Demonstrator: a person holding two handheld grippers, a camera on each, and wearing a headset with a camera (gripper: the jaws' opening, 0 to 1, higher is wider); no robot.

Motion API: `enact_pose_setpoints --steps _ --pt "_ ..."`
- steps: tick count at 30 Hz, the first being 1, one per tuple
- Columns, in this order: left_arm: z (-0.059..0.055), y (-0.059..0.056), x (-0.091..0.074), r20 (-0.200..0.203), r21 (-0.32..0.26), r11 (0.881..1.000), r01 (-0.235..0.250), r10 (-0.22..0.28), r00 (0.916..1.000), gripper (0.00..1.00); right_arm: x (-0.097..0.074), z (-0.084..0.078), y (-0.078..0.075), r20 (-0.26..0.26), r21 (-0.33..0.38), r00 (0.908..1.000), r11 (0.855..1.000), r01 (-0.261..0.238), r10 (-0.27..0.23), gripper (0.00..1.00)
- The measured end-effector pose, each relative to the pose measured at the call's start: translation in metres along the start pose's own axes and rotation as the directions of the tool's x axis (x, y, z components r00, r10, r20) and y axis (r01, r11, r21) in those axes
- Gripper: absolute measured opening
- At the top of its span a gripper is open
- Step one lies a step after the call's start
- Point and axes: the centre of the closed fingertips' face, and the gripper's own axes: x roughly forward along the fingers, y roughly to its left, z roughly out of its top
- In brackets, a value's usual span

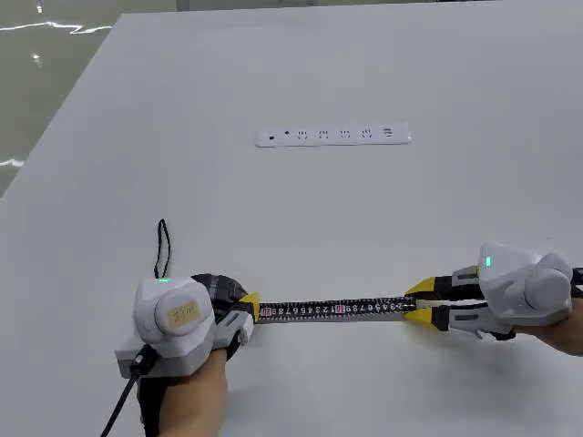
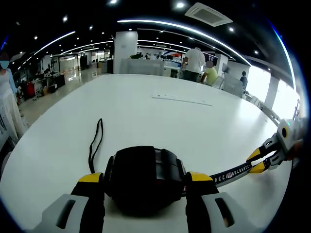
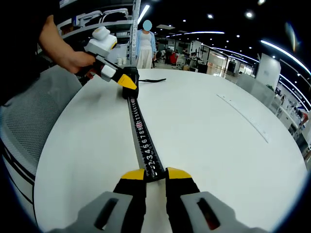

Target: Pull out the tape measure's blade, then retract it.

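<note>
White, smooth table [image 1: 383, 73] is spread wide around the work, with its left edge seen well off and open room left ahead. A thin black strap [image 1: 163, 246] is laid behind the left gripper [image 1: 240, 311], whose yellow-tipped jaws are clamped on the tape measure's rounded black case [image 2: 143, 177]. The flat, numbered blade [image 1: 332, 309] is drawn out along the table, its long axis running left to right. Its end is pinched by the right gripper [image 1: 421, 301]. A white power strip [image 1: 333, 136] is set well beyond.

Left tongs [image 2: 146, 177] and right tongs [image 3: 155, 173] both clamped, tips facing each other.
</note>
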Motion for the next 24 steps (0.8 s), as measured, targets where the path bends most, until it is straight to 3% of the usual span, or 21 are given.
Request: enact_pose_setpoints --steps 11,24 --pt "-0.0018 0.0016 0.0002 -0.037 0.023 1.000 0.005 -0.004 0.9993 0.61 -0.0003 -0.0006 0.0007 -0.016 -0.024 0.9999 1.000 -0.005 0.005 0.13" --pt "-0.0027 0.0015 -0.0003 -0.046 0.026 1.000 0.010 -0.009 0.9989 0.60 0.0005 -0.0032 -0.0004 -0.031 -0.038 0.9995 0.999 -0.009 0.008 0.12"
